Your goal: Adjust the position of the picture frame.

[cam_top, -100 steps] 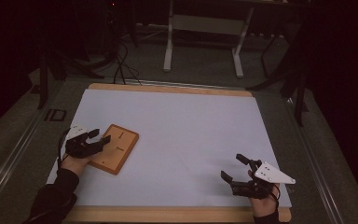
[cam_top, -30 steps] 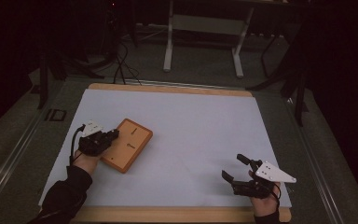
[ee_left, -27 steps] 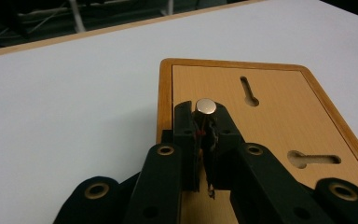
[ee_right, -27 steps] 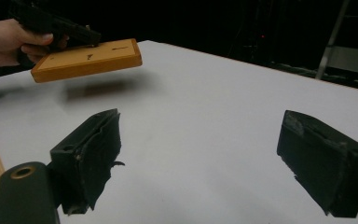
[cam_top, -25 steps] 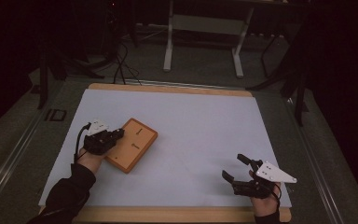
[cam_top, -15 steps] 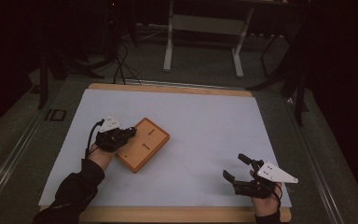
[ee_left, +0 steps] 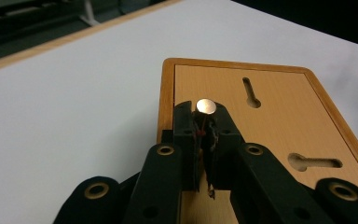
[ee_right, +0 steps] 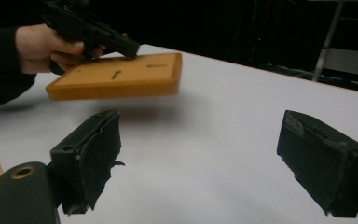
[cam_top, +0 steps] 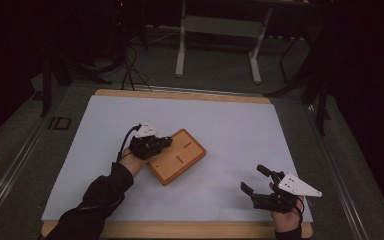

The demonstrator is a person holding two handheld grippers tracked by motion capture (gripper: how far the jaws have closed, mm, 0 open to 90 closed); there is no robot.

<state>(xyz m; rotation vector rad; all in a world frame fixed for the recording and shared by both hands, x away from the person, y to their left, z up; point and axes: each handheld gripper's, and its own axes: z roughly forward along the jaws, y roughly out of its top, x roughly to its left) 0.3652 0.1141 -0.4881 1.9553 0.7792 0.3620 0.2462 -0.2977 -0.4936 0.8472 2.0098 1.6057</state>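
Note:
A flat wooden board (cam_top: pixel 180 157) with two keyhole slots is near the middle of the white table (cam_top: pixel 230 115). My left gripper (cam_top: pixel 166 142) lies over the board's left end. In the left gripper view its jaws (ee_left: pixel 206 109) stand close together around a small metal-headed pin, just above the board (ee_left: pixel 270 126). From the right gripper view, the board (ee_right: pixel 116 77) hangs a little above the table over its shadow, carried by the left gripper (ee_right: pixel 126 46). My right gripper (cam_top: pixel 253 177) rests near the front right edge, its jaws (ee_right: pixel 200 154) wide apart with nothing between them.
The white sheet has a wooden rim (cam_top: pixel 180 93) at its far edge. Behind the table stand a metal frame (cam_top: pixel 220 30) and dark stands with cables (cam_top: pixel 130 70) on the floor.
My left hand has carried the board to the right, from the table's left side toward its middle, turning it slightly. The right gripper has stayed where it was.

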